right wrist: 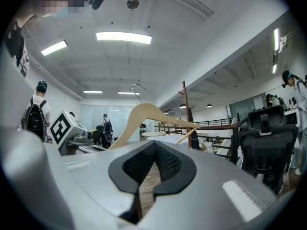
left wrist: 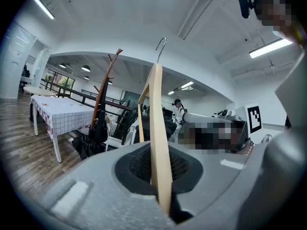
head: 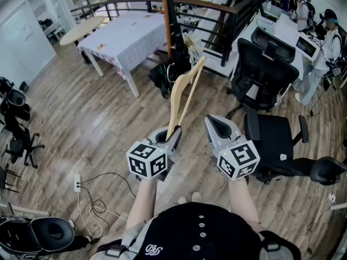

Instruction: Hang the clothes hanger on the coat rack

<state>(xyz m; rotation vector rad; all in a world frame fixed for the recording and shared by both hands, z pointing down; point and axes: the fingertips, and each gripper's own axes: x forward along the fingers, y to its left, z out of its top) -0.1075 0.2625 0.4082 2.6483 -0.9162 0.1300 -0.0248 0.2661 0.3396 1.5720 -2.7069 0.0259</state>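
Clamping the clothes hanger (head: 182, 93) by its lower end, hook high above its fingers, the left gripper (head: 169, 136) is needing a steady lift toward the coat rack (head: 165, 15) well ahead, while the right gripper (head: 218, 124) is sitting closed and empty.

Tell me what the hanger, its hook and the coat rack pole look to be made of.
Hanger: pale wood, matt, by its even light tan colour and lack of shine. Hook: thin metal wire, by its grey glint. Coat rack pole: probably wood, stained reddish brown with a slight sheen, though painted metal cannot be ruled out.
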